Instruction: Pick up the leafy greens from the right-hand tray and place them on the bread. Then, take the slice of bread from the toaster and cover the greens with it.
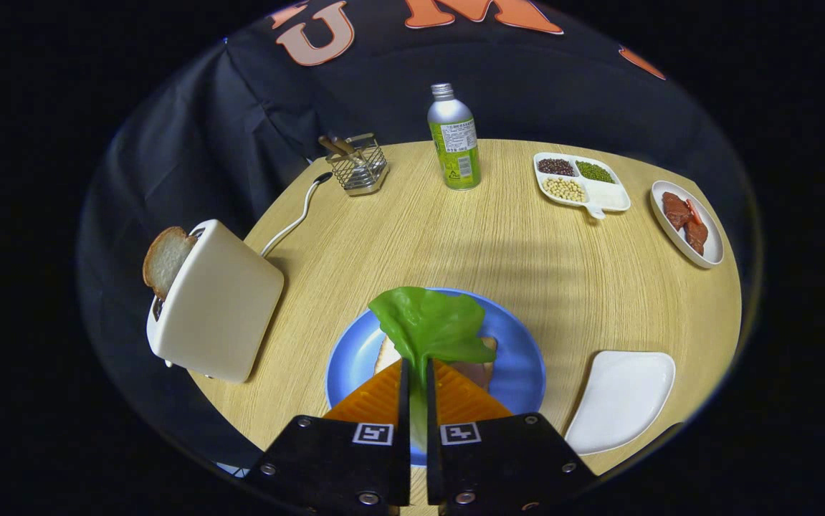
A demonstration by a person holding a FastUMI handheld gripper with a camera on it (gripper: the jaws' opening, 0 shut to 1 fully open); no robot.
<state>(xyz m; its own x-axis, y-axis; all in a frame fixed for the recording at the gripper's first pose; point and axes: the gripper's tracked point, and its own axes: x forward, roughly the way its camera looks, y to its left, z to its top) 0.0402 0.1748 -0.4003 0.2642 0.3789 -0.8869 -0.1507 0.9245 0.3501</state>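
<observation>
Here, at the far left, the toaster (215, 304) sits near the table's (455, 236) edge with a slice of bread (165, 259) standing out of its slot, presumably left raised so the fingers can take it by the crust later. Its white cord (296, 218) runs back toward a wire basket (359, 166) holding utensils. Further along stands a metal bottle (454, 137), well clear of the working area.

In the middle, the blue plate (520, 358) carries the bottom bread (386, 354) with what looks like a slice of meat on it. The gripper (417, 376) hangs directly above the plate, its fingers drawn nearly together and pinching the pale stem of the leafy greens (430, 326). The leaf fans out just ahead of the fingertips, drooping over the bread; whether it already touches the bread I cannot tell. Holding it by the stem seems sensible, since it leaves the broad part free to settle flat.

To the right, the white tray (623, 398) lies bare beside the plate, so the pick-up looks done. Beyond it are a divided dish of beans (581, 183) and an oval dish of red food (687, 222), both well apart from the fingers.
</observation>
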